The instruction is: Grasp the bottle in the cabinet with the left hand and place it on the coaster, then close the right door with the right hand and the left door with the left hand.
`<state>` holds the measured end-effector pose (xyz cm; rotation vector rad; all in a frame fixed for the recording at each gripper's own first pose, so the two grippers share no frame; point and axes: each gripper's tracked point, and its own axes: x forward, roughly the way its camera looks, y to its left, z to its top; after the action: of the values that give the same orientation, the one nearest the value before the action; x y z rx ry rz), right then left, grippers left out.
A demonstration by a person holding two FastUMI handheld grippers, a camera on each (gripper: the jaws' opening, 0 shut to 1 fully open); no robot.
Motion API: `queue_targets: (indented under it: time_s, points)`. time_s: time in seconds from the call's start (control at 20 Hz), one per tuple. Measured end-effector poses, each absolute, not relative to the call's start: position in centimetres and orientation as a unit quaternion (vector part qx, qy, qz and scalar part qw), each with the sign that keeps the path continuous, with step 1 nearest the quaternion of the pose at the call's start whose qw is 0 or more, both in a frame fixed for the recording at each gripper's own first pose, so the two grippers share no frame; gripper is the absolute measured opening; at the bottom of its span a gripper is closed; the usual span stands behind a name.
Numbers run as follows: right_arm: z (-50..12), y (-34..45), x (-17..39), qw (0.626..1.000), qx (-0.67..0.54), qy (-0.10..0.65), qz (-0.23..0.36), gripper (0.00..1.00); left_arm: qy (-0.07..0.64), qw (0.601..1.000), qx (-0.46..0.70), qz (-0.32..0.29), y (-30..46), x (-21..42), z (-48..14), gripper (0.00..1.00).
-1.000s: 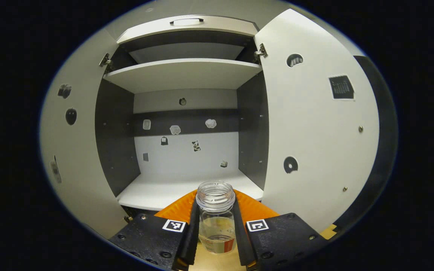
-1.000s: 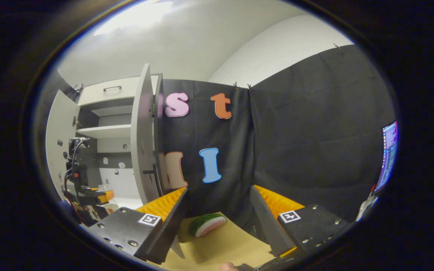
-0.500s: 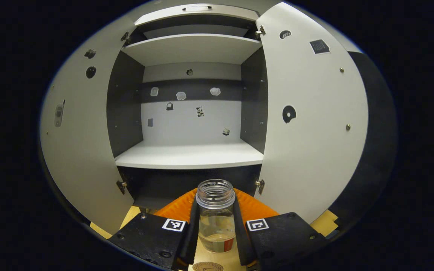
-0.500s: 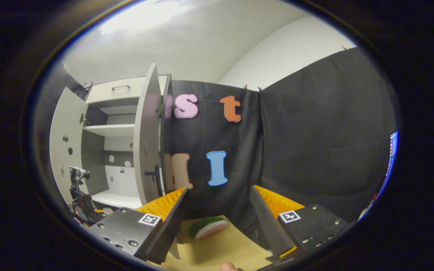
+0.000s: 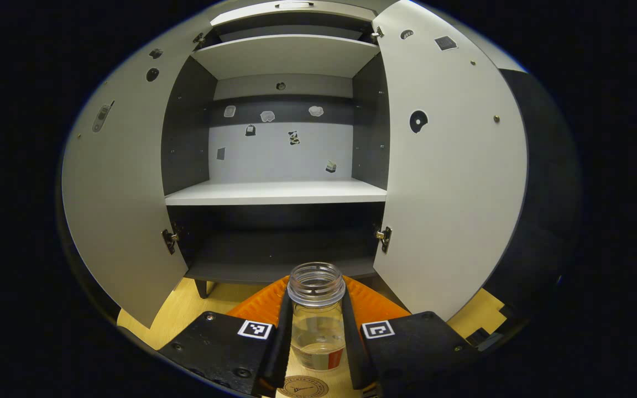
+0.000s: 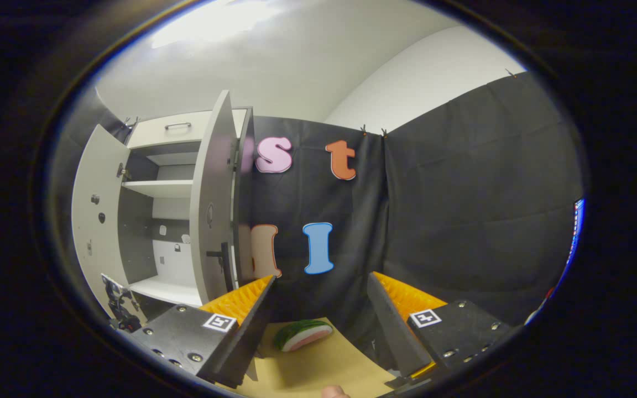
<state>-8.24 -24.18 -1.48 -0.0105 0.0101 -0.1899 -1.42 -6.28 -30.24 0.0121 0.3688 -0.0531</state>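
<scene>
A clear open-topped bottle [image 5: 317, 318] with a little liquid and a red-striped label stands between the fingers of my left gripper [image 5: 316, 342], which is shut on it. Just below the bottle a round brown coaster [image 5: 303, 386] lies on the wooden table [image 5: 186, 309]. Beyond them the cabinet [image 5: 277, 190] stands with its left door [image 5: 122, 182] and right door [image 5: 451, 171] swung wide. My right gripper [image 6: 318, 326] stands open over the table, holding nothing, with the cabinet's right door [image 6: 212, 204] to its left. The left gripper [image 6: 118, 307] shows low by the cabinet.
A watermelon-slice toy [image 6: 303, 334] lies on the table ahead of the right gripper. The cabinet shelves [image 5: 277, 192] are bare, with small stickers on the back panel. A dark handle [image 6: 220, 260] sticks out of the right door. A lit screen edge [image 6: 573, 237] glows at far right.
The left gripper has come down and back from the cabinet with the bottle; the shelves have risen in its view and the coaster has come into sight below. The right gripper has barely moved.
</scene>
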Motion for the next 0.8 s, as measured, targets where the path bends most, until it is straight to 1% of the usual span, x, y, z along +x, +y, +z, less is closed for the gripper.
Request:
queue_targets:
  time_s: [0.15, 0.3, 0.6, 0.8]
  points:
    - [-1.8, -24.1, -8.1, 0.996, -0.004, 0.008, -0.087, 0.98, 0.189, 0.981, 0.015, -0.029, -6.0, -2.4, -31.8, 0.45]
    - [-2.3, -23.9, -7.8, 0.996, -0.011, 0.013, -0.082, 0.98, 0.201, 0.979, -0.007, -0.031, -6.1, -3.2, -33.7, 0.45]
    - [-2.5, -24.2, -7.5, 0.996, -0.014, 0.014, -0.086, 0.98, 0.251, 0.968, -0.006, -0.008, -4.4, -5.6, -39.2, 0.45]
    - [-2.7, -24.5, -7.1, 0.996, -0.018, 0.021, -0.090, 0.98, 0.269, 0.963, -0.010, 0.013, -3.2, -6.7, -41.4, 0.45]
